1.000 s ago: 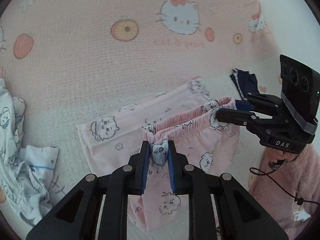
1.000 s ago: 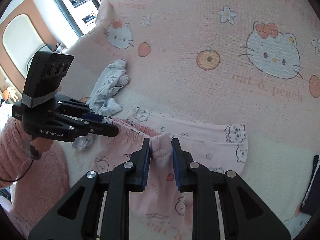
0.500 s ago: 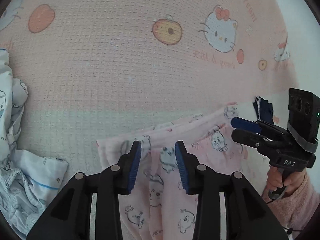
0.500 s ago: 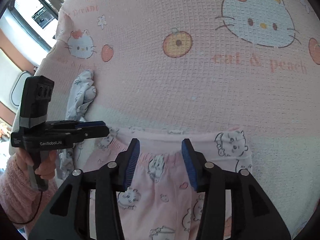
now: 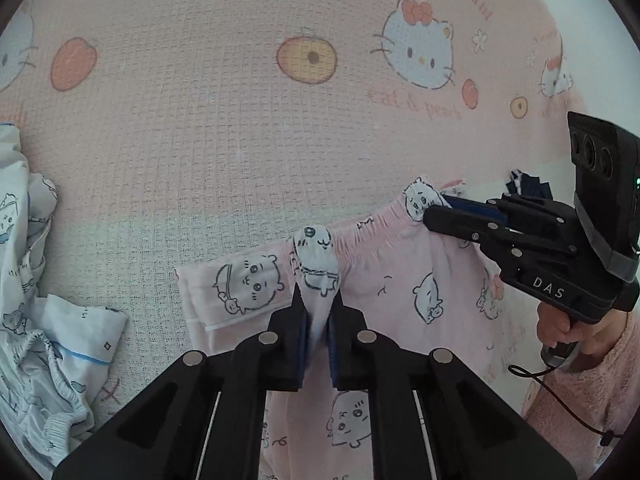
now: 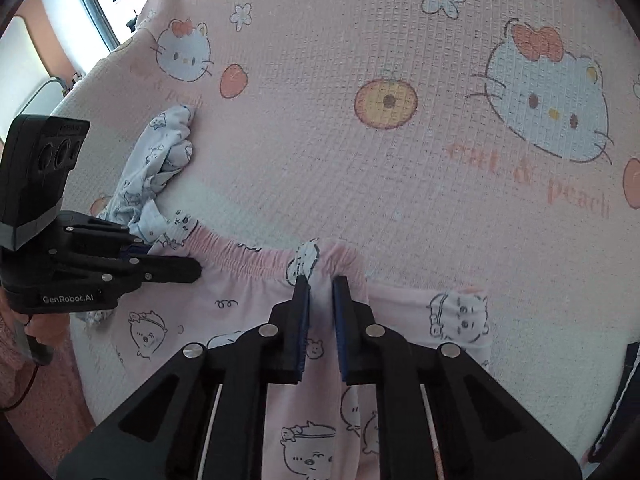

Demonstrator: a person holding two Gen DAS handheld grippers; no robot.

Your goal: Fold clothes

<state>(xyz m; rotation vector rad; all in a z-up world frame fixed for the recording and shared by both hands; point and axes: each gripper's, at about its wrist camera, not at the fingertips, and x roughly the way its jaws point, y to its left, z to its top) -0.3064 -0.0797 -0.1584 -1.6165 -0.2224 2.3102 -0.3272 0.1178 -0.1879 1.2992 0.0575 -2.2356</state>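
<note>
Pink cotton trousers point(image 5: 400, 280), printed with small cartoon animals, lie on a pink waffle-weave blanket point(image 5: 240, 120) with cat faces and peaches. Their gathered elastic waistband point(image 5: 360, 228) runs across the middle of both views, from about nine o'clock toward three o'clock.

At six o'clock in the left wrist view, the left gripper point(image 5: 318, 312) is closing on a pinch of the waistband; cloth bunches up between the blue pads. The right gripper point(image 6: 318, 292) does the same at six o'clock in its own view, jaws closing with a fold of waistband rising between them. Each gripper also shows in the other's view, out at the side, reaching onto the band. A person's hand point(image 5: 560, 324) in a fuzzy pink sleeve point(image 5: 580, 400) holds the right one.

A crumpled white garment point(image 5: 36, 320) lies at eight o'clock in the left view. Something dark blue point(image 5: 528, 188) sits beyond the trousers at three o'clock.

Judging by this, the step is taking hold of the waistband at two points to lift or fold. To do it well, both pinches should catch all layers of the band, sit level with each other, and move together, so the cloth stays taut and neither side slips or twists.
</note>
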